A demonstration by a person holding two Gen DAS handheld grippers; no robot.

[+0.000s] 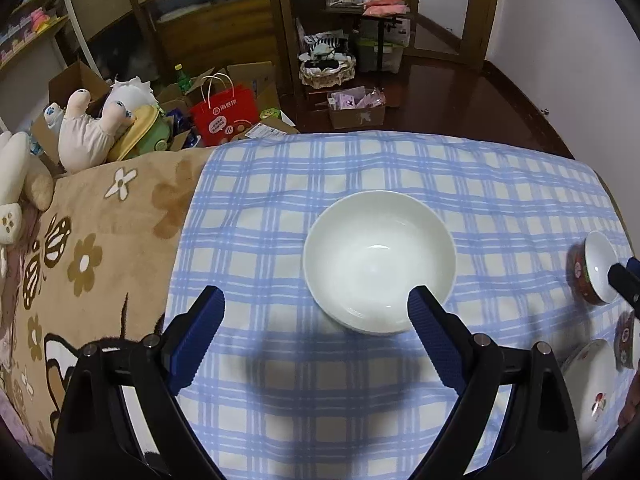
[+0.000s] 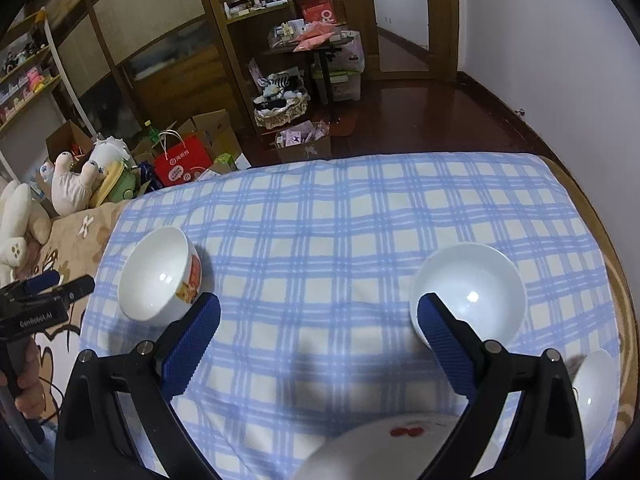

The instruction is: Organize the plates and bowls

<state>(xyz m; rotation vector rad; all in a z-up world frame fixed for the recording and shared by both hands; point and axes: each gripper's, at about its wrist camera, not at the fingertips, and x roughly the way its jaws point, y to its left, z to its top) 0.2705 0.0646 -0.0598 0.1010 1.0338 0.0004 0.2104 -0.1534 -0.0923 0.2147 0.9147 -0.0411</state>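
Observation:
A plain white bowl (image 1: 379, 261) sits on the blue checked cloth (image 1: 280, 200) just ahead of my open, empty left gripper (image 1: 316, 306); its right fingertip (image 1: 420, 300) overlaps the bowl's near rim. A red-patterned bowl (image 1: 596, 268) and a white plate with a red motif (image 1: 592, 388) lie at the right edge. In the right wrist view my open, empty right gripper (image 2: 318, 312) hovers over the cloth (image 2: 320, 220), with a patterned bowl (image 2: 160, 272) to its left, a plain white bowl (image 2: 470, 296) to its right, a plate (image 2: 380, 452) below and another dish (image 2: 596, 392) far right.
The left gripper (image 2: 60, 286) shows at the left edge of the right wrist view. A tan flowered blanket (image 1: 100, 248) and plush toys (image 1: 96, 124) lie left of the cloth. Beyond the far edge are boxes, a red bag (image 1: 224, 112) and shelves.

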